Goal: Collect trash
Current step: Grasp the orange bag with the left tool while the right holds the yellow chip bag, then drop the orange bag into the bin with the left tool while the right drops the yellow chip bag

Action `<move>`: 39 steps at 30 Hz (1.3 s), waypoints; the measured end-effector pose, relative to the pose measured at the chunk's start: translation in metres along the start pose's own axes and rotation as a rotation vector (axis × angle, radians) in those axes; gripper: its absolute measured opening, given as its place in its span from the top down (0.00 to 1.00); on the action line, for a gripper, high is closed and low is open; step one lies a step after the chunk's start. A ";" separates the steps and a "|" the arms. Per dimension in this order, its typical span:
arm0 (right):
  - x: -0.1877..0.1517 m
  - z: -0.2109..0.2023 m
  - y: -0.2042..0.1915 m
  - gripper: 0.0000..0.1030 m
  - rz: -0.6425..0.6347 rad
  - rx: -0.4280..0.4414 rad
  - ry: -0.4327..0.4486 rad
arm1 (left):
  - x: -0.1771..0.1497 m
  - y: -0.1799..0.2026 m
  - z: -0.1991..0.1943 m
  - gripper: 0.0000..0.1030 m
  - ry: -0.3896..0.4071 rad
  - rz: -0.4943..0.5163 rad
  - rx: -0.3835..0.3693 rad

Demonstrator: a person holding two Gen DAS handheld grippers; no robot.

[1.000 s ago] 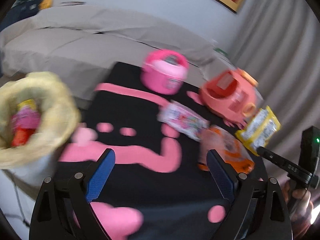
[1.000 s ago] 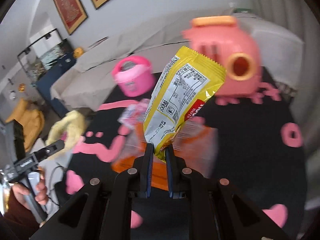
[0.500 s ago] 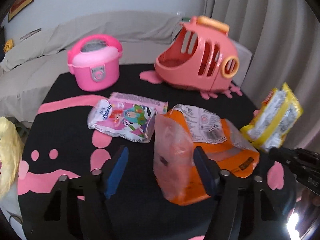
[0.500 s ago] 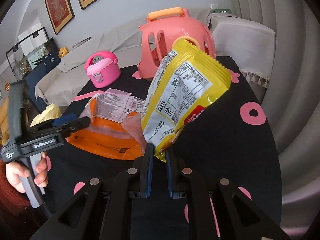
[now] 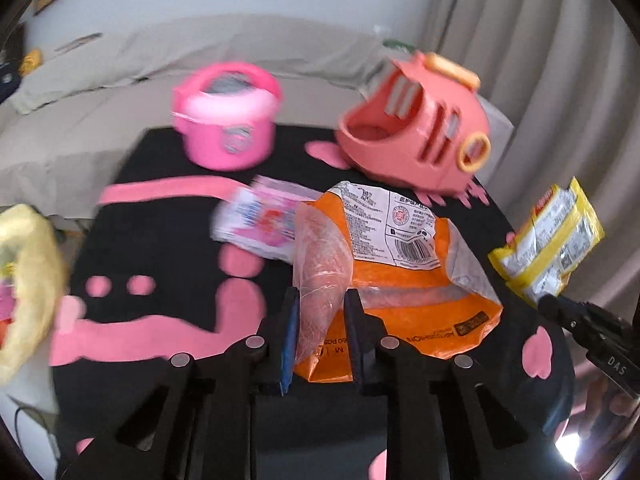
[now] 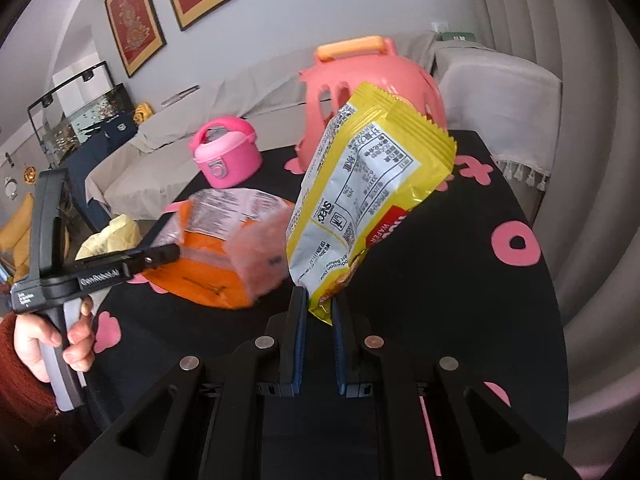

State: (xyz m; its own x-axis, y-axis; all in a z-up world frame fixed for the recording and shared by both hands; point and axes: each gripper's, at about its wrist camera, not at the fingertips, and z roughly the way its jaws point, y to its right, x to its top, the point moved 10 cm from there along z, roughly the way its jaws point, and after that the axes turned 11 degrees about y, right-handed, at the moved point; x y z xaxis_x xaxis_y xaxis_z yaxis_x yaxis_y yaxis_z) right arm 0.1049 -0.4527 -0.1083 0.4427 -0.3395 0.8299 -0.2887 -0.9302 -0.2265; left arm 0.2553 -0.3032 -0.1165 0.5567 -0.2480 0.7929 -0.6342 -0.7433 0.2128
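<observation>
Two grippers grip trash: left gripper (image 5: 320, 320) pinches the orange bag (image 5: 408, 280), right gripper (image 6: 318, 320) the yellow wrapper (image 6: 372, 200).

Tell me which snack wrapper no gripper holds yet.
The pink cartoon-printed wrapper, lying flat on the table. The left gripper pinches the orange bag; the right gripper holds the yellow wafer packet.
</observation>
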 end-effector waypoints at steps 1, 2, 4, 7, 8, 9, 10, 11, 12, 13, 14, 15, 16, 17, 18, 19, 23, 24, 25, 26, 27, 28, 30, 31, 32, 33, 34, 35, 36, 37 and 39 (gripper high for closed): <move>0.001 -0.001 -0.004 0.89 -0.007 0.006 0.003 | 0.005 -0.009 -0.009 0.78 0.025 -0.001 0.023; 0.003 -0.001 -0.008 0.89 -0.013 0.011 0.005 | 0.009 -0.018 -0.019 0.78 0.049 0.002 0.049; 0.007 -0.001 -0.017 0.89 -0.027 0.026 0.009 | 0.017 -0.036 -0.037 0.78 0.092 0.008 0.099; 0.014 0.000 -0.033 0.89 -0.054 0.048 0.016 | 0.026 -0.064 -0.061 0.78 0.129 0.004 0.169; 0.016 0.000 -0.038 0.89 -0.061 0.057 0.018 | 0.028 -0.076 -0.072 0.78 0.142 -0.001 0.194; 0.019 0.001 -0.045 0.89 -0.071 0.068 0.021 | 0.030 -0.086 -0.080 0.78 0.152 -0.006 0.211; 0.021 0.002 -0.051 0.89 -0.079 0.076 0.024 | 0.032 -0.095 -0.089 0.78 0.164 -0.010 0.229; 0.024 0.003 -0.059 0.89 -0.091 0.088 0.028 | 0.033 -0.104 -0.097 0.78 0.175 -0.014 0.245; 0.027 0.004 -0.068 0.89 -0.102 0.100 0.032 | 0.035 -0.115 -0.107 0.78 0.187 -0.020 0.262; 0.030 0.004 -0.076 0.89 -0.111 0.111 0.035 | 0.035 -0.124 -0.115 0.78 0.194 -0.028 0.273; 0.033 0.006 -0.085 0.89 -0.122 0.125 0.038 | 0.036 -0.137 -0.126 0.78 0.207 -0.043 0.291; 0.034 0.007 -0.094 0.89 -0.131 0.138 0.042 | 0.036 -0.144 -0.133 0.78 0.217 -0.052 0.304; 0.037 0.009 -0.105 0.89 -0.142 0.155 0.045 | 0.036 -0.153 -0.141 0.78 0.228 -0.061 0.319; 0.040 0.011 -0.118 0.89 -0.155 0.175 0.048 | 0.036 -0.162 -0.150 0.78 0.239 -0.069 0.334; 0.042 0.012 -0.128 0.89 -0.166 0.189 0.049 | 0.036 -0.173 -0.160 0.78 0.252 -0.078 0.355; 0.044 0.015 -0.143 0.89 -0.183 0.210 0.051 | 0.035 -0.180 -0.167 0.78 0.261 -0.084 0.368; 0.050 0.024 -0.189 0.89 -0.235 0.276 0.051 | 0.029 -0.220 -0.197 0.78 0.282 -0.133 0.435; 0.051 0.028 -0.201 0.89 -0.249 0.293 0.050 | 0.027 -0.228 -0.203 0.78 0.286 -0.140 0.453; 0.051 0.031 -0.213 0.89 -0.264 0.311 0.046 | 0.024 -0.239 -0.210 0.78 0.290 -0.150 0.474; 0.051 0.034 -0.224 0.89 -0.275 0.326 0.043 | 0.021 -0.249 -0.217 0.78 0.293 -0.160 0.490; 0.051 0.037 -0.234 0.89 -0.285 0.339 0.039 | 0.019 -0.258 -0.221 0.78 0.295 -0.168 0.506; 0.050 0.042 -0.247 0.89 -0.301 0.358 0.031 | 0.016 -0.265 -0.224 0.78 0.296 -0.175 0.518; 0.049 0.048 -0.267 0.89 -0.317 0.381 0.020 | 0.011 -0.282 -0.231 0.78 0.296 -0.192 0.541; 0.048 0.053 -0.277 0.89 -0.324 0.393 0.013 | 0.009 -0.292 -0.233 0.78 0.294 -0.200 0.552; 0.046 0.058 -0.285 0.89 -0.330 0.403 0.004 | 0.007 -0.296 -0.233 0.78 0.293 -0.205 0.557; 0.044 0.063 -0.292 0.89 -0.336 0.411 -0.006 | 0.005 -0.303 -0.232 0.78 0.291 -0.212 0.563; 0.042 0.068 -0.298 0.89 -0.340 0.417 -0.016 | 0.004 -0.309 -0.231 0.78 0.288 -0.219 0.567; 0.039 0.072 -0.302 0.89 -0.343 0.421 -0.024 | 0.002 -0.319 -0.228 0.78 0.280 -0.232 0.570; 0.037 0.077 -0.308 0.89 -0.349 0.424 -0.035 | 0.000 -0.326 -0.225 0.78 0.273 -0.244 0.571; 0.034 0.081 -0.312 0.89 -0.357 0.426 -0.044 | -0.002 -0.333 -0.221 0.78 0.266 -0.258 0.572; 0.030 0.089 -0.317 0.89 -0.369 0.426 -0.059 | -0.005 -0.344 -0.211 0.78 0.252 -0.274 0.582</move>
State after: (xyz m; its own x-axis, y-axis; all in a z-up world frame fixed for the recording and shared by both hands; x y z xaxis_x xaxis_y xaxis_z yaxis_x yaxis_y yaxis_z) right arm 0.2849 -0.1800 -0.0572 0.4999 0.0234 0.8658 0.2574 -0.9585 -0.1227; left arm 0.3575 0.0853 -0.0729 0.4689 0.0958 0.8780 -0.0584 -0.9886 0.1391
